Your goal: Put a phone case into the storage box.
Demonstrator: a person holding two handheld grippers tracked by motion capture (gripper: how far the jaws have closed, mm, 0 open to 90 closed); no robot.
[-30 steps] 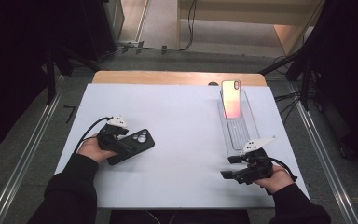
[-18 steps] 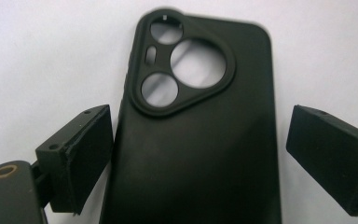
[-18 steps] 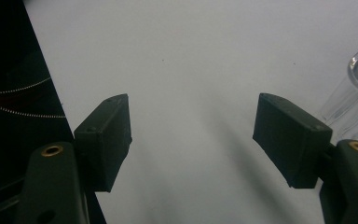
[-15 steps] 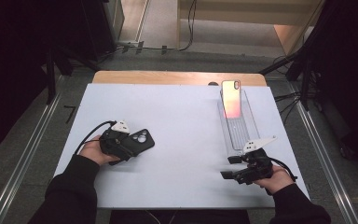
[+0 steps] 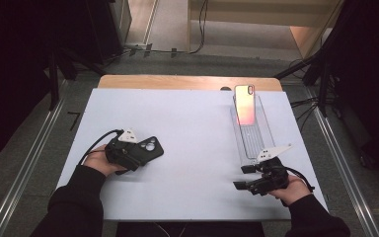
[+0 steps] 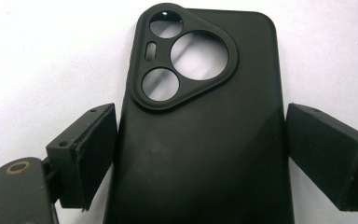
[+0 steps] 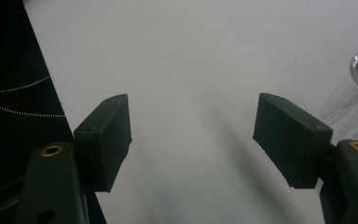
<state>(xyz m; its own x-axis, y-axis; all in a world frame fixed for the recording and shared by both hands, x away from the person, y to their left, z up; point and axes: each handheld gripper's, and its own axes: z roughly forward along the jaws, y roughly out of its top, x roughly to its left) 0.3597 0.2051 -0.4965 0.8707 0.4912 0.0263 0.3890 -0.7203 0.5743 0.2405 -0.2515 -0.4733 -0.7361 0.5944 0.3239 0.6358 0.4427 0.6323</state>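
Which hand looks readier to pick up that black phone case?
The left. Its tool already has a jaw on each side of the phone case, open with small gaps. The right tool sits open at the far side, near the clear tray.

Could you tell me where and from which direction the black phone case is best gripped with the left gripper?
Grip the black phone case across its two long side edges, below the raised camera cutout, coming in along its length from the plain end. It lies flat on the white table, and the left gripper already has an open jaw on either side of that straight, narrow span, so closing there seems the likeliest secure hold.
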